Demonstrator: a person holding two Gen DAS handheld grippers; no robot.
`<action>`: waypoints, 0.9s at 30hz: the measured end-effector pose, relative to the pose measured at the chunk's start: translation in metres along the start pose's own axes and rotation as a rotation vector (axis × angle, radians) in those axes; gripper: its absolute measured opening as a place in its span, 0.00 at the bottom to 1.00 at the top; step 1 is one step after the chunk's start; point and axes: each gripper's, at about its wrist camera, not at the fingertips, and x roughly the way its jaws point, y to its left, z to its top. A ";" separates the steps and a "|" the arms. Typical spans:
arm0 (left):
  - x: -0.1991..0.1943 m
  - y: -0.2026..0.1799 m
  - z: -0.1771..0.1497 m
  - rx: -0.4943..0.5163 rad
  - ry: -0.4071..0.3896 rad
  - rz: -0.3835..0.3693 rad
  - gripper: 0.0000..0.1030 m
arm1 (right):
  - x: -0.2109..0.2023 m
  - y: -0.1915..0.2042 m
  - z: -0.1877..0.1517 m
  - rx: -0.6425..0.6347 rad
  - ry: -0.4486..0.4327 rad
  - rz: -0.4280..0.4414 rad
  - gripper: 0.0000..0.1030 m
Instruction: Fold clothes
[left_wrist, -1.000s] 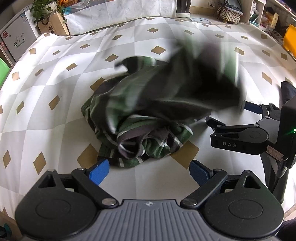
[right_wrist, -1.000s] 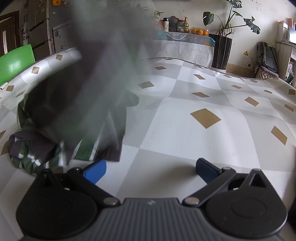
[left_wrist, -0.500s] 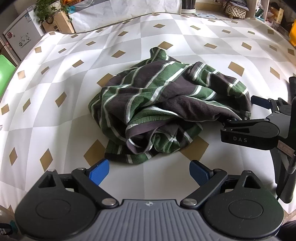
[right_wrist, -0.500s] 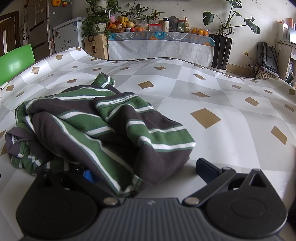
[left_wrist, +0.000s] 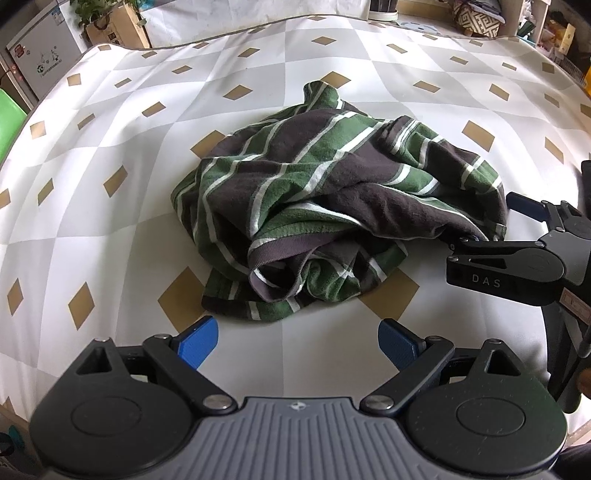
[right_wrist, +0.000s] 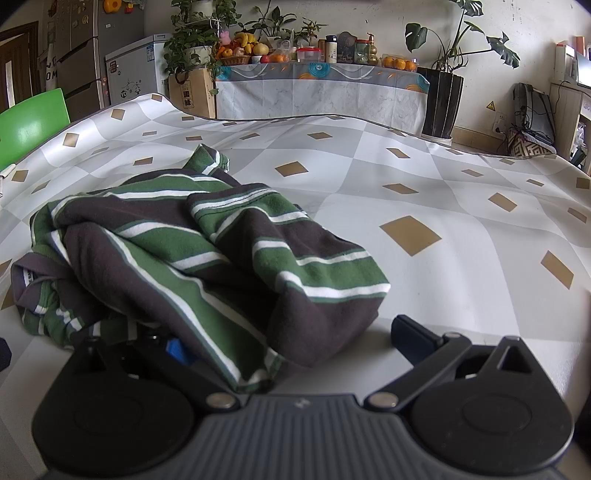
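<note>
Striped garment (left_wrist: 332, 206), crumpled heap on the checked tablecloth (left_wrist: 110, 240).
Dark brown/green with thin white stripes, fleecy fabric. Unfolded, bunched in overlapping layers; ribbed hem or cuff opening faces the near edge. One corner sticks up at the far side. Roughly mid-table.

Both handheld tools look alike: a ribbed grey housing flanked by two round black discs, black linkage arms with silver pivot screws, and blue pads on the fingers (left_wrist: 197, 341). The right gripper (left_wrist: 513, 229) carries white "DAS" lettering on its black arm.
</note>
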 end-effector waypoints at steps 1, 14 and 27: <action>0.001 0.000 0.000 0.000 0.003 -0.001 0.91 | 0.000 0.000 0.000 0.000 0.000 0.000 1.00; 0.011 0.001 -0.001 -0.012 0.027 0.039 0.91 | -0.016 0.008 -0.010 0.062 0.041 -0.068 1.00; -0.004 0.014 0.012 -0.024 0.027 0.062 0.91 | -0.027 -0.001 0.013 0.175 0.258 -0.070 0.96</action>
